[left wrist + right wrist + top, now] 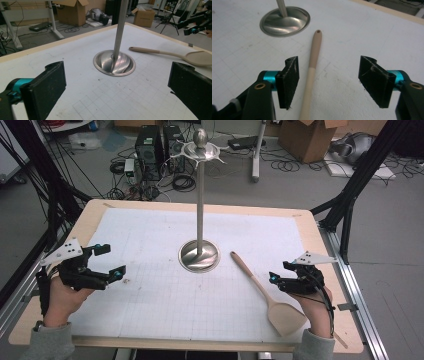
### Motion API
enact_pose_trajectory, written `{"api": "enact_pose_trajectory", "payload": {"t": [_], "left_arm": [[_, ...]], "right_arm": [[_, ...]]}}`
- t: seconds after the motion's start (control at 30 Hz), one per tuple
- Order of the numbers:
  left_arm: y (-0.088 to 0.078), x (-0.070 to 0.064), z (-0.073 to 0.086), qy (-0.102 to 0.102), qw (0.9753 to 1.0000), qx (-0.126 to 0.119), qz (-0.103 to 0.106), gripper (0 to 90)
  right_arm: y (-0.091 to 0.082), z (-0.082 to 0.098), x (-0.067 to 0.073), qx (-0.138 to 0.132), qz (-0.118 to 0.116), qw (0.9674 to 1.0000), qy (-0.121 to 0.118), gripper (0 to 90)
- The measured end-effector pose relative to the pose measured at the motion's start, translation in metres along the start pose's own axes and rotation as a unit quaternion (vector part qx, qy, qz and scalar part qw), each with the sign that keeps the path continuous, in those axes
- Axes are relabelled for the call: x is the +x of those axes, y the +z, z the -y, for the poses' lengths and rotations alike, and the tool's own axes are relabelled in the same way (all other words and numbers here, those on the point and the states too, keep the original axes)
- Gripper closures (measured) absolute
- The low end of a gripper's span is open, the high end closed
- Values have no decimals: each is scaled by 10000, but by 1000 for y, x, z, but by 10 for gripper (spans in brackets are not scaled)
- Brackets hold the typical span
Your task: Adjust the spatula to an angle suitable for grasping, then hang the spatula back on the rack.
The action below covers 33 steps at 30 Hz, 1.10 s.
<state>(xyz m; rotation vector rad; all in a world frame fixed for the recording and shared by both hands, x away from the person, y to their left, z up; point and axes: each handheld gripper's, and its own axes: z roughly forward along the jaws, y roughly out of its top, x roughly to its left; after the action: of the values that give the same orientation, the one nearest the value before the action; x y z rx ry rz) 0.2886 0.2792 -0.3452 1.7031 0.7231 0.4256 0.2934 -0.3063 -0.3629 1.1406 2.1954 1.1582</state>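
While matte black tongs (327, 82) gape, smooth, seemingly wooden spatula (311, 75) lies flat.

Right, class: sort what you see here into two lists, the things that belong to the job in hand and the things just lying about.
Belongs to the job:
- wooden spatula, lying flat on the table
- right gripper, open above its handle
- metal stand, upright, with a round base

Just lying about:
- cardboard box on the floor
- computer tower
- left gripper, open and idle

Cardboard boxes (312, 137), floor cables (182, 182)
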Motion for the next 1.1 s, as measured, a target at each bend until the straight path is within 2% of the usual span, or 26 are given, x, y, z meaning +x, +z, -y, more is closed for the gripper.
{"api": "enact_pose_trajectory", "payload": {"t": [0.1, 0.17, 0.33, 0.63, 0.9, 1.1], "left_arm": [[-2, 0, 1, 7, 10000, 12, -27, 21], [-3, 1, 1, 2, 10000, 29, -46, 21], [-9, 2, 3, -20, 9999, -7, -103, 21], [-14, 2, 3, -13, 9999, -23, -148, 21], [-17, 2, 3, -28, 9998, -28, -191, 21], [-17, 2, 3, -26, 9998, -28, -197, 21]], "right_arm": [[-1, -2, 1, -82, -79, 9999, 17, 305], [-1, -4, 3, -79, -53, 9999, -59, 305], [2, -9, 7, -126, -19, 9999, -74, 305], [9, -11, 6, -41, 7, 9999, -103, 305], [11, -15, 11, -70, 84, 9998, -139, 305], [15, -17, 16, -8, 50, 9998, -194, 305]]}}
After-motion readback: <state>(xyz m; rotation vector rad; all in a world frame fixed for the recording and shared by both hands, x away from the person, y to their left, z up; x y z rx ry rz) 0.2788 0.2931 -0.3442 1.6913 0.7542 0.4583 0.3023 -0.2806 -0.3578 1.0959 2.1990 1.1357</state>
